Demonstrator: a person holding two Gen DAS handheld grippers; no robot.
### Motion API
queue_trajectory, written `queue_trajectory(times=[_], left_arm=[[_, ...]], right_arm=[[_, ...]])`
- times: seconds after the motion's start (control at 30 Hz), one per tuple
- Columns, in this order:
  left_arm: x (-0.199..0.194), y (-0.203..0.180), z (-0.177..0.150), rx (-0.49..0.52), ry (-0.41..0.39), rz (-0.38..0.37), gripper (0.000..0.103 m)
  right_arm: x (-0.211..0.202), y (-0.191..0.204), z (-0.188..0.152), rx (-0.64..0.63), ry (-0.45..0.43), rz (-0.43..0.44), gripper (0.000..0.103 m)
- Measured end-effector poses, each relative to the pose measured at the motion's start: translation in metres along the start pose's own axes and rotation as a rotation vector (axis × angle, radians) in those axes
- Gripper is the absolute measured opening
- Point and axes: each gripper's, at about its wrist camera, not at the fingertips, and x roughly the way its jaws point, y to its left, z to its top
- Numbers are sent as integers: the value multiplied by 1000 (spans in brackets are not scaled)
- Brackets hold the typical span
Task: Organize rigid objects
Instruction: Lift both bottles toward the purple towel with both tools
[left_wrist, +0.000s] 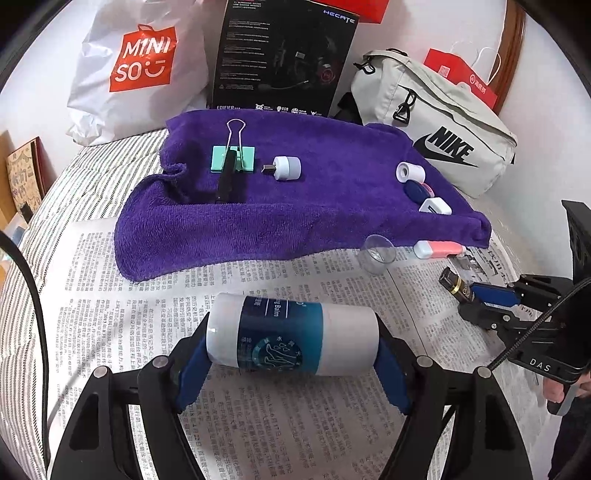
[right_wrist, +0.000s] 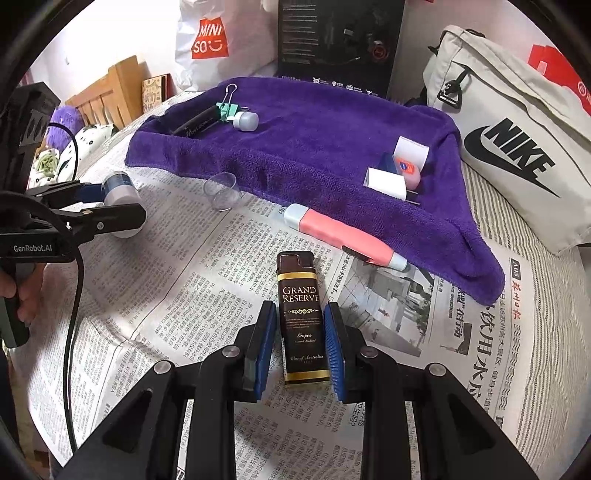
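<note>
The balm bottle (left_wrist: 291, 334), a white cylinder with a teal label, lay sideways across the left gripper (left_wrist: 293, 354), whose blue pads (left_wrist: 192, 369) pressed on its two flat ends, the jaws spread wide to span its length. It sat just over the newspaper (left_wrist: 147, 295); whether it touched the paper could not be told. Smooth, stiff plastic like this would likely be light but slippery, and an end-to-end hold could let it spin or roll, so a grip across the middle of the barrel seemed the steadier choice.

The right gripper (right_wrist: 300, 345) stood nearly closed around a dark brown lighter (right_wrist: 300, 314) printed "Grand Reserve", its blue pads (right_wrist: 334, 350) at the narrow sides of the lower half; the right pad looked to be touching, the left pad showed a thin gap. The lighter was small, hard and flat-sided, probably easy to pinch there.

Just beyond the lighter lay a pink and white utility knife (right_wrist: 343, 236), touching the edge of a purple towel (right_wrist: 314, 147). A small clear plastic cup (right_wrist: 222, 191) stood on the newspaper near the towel's front edge; it seemed thin and easily crushed.

On the towel, at its far left, rested a mint green binder clip (left_wrist: 232, 158), a black pen-like stick (left_wrist: 226, 179) and a small white USB plug (left_wrist: 286, 168). At its right sat a cluster of small white boxes and a pink tin (right_wrist: 408, 170).

Behind the towel stood a white Miniso bag (left_wrist: 140, 62), a black headset box (left_wrist: 280, 59) and a pale Nike pouch (left_wrist: 439, 133).
</note>
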Motion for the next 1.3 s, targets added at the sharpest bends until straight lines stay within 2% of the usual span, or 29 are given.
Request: queue_trajectory(times=[0.43, 0.77, 0.93, 1.3], left_arm=[[-9, -5, 8, 8, -8, 32, 76], [4, -13, 2, 44, 43, 78, 76], [-7, -9, 3, 6, 36, 62, 76], [-29, -11, 31, 13, 15, 61, 76]], right_arm=[[-8, -10, -4, 32, 25, 29, 23], [-7, -14, -4, 66, 44, 35, 23], [-10, -20, -2, 111, 47, 43, 23], [-24, -25, 27, 149, 14, 63, 23]])
